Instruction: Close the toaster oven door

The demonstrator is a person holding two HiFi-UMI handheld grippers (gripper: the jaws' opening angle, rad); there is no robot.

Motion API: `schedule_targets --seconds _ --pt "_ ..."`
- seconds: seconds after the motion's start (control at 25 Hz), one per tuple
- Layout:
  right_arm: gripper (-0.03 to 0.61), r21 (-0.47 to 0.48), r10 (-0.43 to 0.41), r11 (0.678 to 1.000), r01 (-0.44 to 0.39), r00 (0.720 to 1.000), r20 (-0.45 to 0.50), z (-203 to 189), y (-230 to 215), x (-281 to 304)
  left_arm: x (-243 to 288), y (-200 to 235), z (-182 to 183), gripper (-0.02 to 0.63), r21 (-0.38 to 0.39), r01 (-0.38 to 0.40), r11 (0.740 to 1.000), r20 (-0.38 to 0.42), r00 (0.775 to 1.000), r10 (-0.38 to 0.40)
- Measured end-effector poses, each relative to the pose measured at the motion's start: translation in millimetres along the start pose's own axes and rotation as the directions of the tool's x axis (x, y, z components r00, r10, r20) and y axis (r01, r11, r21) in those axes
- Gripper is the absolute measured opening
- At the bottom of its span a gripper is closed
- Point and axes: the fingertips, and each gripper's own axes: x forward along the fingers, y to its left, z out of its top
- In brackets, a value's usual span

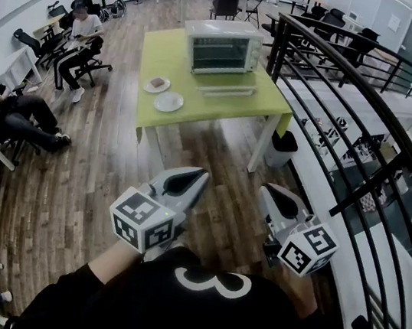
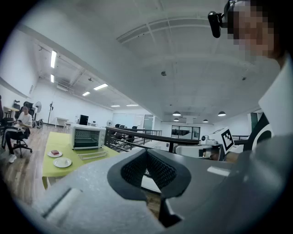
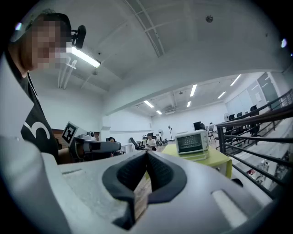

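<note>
Wooden floor, bounded at the right by a black railing. A green bench stands well ahead of the person. A white toaster oven sits at the bench's far edge, next to the railing. Its door is open, folded down flat onto the bench in front of it.

The left claw and right claw are held level, side by side and close to the person's chest. Both point toward the bench, well apart from the oven. Each has its jaws closed together with nothing between them.

Two plates lie left of the door: one carries a brown piece, the other, nearer plate is bare.
</note>
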Motion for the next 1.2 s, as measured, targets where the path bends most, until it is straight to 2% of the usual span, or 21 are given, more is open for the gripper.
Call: schedule_targets --seconds 0.4,0.56,0.68,1.0,1.2 --pt "0.002 0.015 -0.03 0.999 0.03 0.999 -0.014 -6.4 -12.7 -2.1 6.9 4.3 -7.7 0.011 -0.015 -0.006 1.0 -0.008 1.0 0.006" --pt "0.002 -0.044 -0.048 0.998 0.046 0.998 -0.041 -10.1 -18.4 8.1 13.9 17.5 -10.6 0.011 -0.025 -0.012 1.0 -0.011 1.0 0.012" --pt "0.002 -0.035 -0.052 0.998 0.05 0.997 -0.049 -15.7 -27.1 18.1 22.7 29.0 -14.7 0.011 -0.033 -0.013 0.999 -0.013 1.0 0.012" --pt "0.002 -0.024 -0.065 0.998 0.064 0.996 -0.064 -19.2 -75.9 56.5 69.6 70.2 -15.7 0.011 -0.038 -0.01 0.999 -0.006 1.0 0.01" --pt "0.002 -0.017 -0.064 0.998 0.063 0.995 -0.079 -13.7 -114.5 101.6 106.2 114.1 -14.2 0.011 -0.053 -0.011 0.999 -0.012 1.0 0.01"
